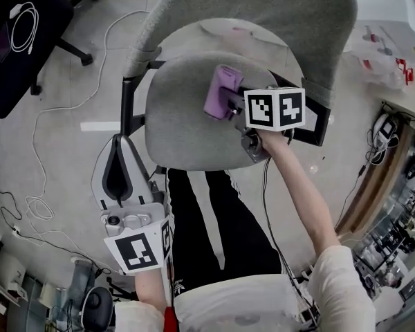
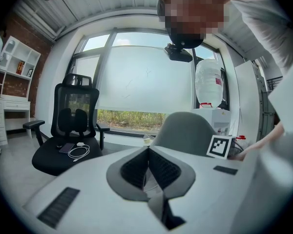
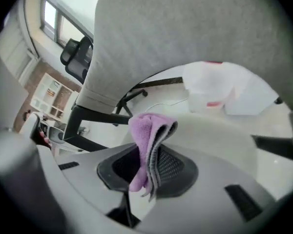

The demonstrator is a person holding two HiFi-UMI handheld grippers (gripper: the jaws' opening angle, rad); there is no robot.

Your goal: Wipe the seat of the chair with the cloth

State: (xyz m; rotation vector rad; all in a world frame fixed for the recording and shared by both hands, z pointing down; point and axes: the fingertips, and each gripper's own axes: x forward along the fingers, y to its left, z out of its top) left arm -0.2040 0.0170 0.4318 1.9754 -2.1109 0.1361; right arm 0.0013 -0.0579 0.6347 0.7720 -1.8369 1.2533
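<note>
Room: grey hard floor (image 1: 62, 75) with a white cable (image 1: 34, 137) trailing across it; big window (image 2: 141, 82) with the blind down; white shelves (image 2: 12, 65) by a brick wall.
Other chair: black mesh office chair (image 2: 68, 126), 1 coiled white lead (image 2: 78, 152) on it.
Surface: grey fabric seat (image 1: 180, 130), grey backrest (image 1: 277, 5) behind it, black armrest (image 1: 128, 102) at its side.
Cloth: purple cloth (image 3: 145, 140), folded, over the rear part of the seat; probably touching the fabric, can't confirm from above.
Right gripper (image 3: 146, 167): clenched on the cloth, which sticks up out of the jaws.
Left gripper (image 2: 149, 155): jaws pressed together, nothing between them; held low beside the person's leg, well apart from the seat.
</note>
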